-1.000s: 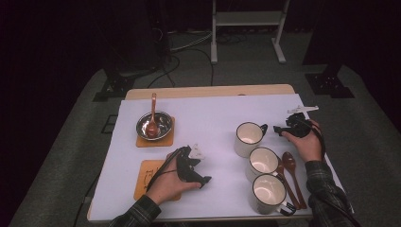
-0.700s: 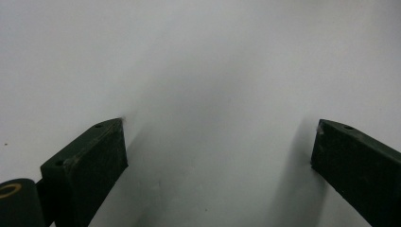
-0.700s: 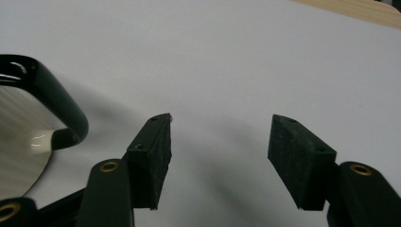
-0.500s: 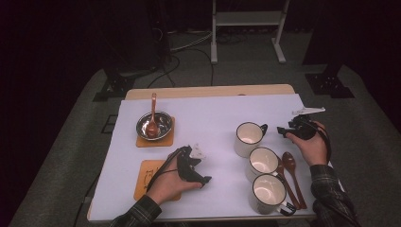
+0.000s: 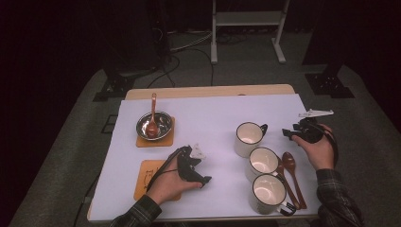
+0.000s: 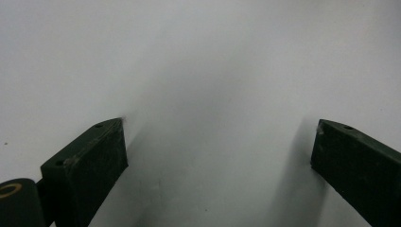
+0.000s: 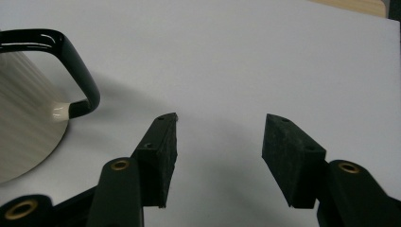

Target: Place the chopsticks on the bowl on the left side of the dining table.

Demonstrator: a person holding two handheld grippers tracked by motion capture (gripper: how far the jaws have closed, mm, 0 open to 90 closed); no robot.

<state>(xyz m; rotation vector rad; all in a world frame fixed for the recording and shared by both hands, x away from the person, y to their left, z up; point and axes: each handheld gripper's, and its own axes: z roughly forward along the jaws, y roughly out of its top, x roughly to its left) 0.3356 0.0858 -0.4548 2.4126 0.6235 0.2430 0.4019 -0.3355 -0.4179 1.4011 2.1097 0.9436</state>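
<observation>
High view: a white sheet-covered wooden table (image 5: 208,118) fills the middle of the frame. At centre right stands a row of three cream enamel mugs with dark rims; the top one, a cream mug with a black handle (image 5: 248,138), sits just left of the right gripper (image 5: 287,133), which a hand in a plaid sleeve holds near the right edge. The gripper's tips point at the handle, near it but apart. Its jaws have just been closing, with nothing between them. Two brown wooden spoons (image 5: 292,172) lie beside the lower mugs. At left, a steel bowl holding a brown spoon (image 5: 153,124) rests on an orange square coaster (image 5: 140,142); a second orange coaster (image 5: 146,177) lies lower left, partly under the left forearm. The left gripper (image 5: 204,180) rests low at lower centre.

Left gripper view: two black jaws stand wide apart over bare white sheet, nothing between them.

Right gripper view: the black handle (image 7: 71,66) curves at upper left, off to the side of the jaws, which stand partly open on empty sheet.

The risk, judging from here: the handle lies left of the gap, so jaws closing on this line would pinch air, or the left jaw could nudge the mug and slide it towards its neighbours.
</observation>
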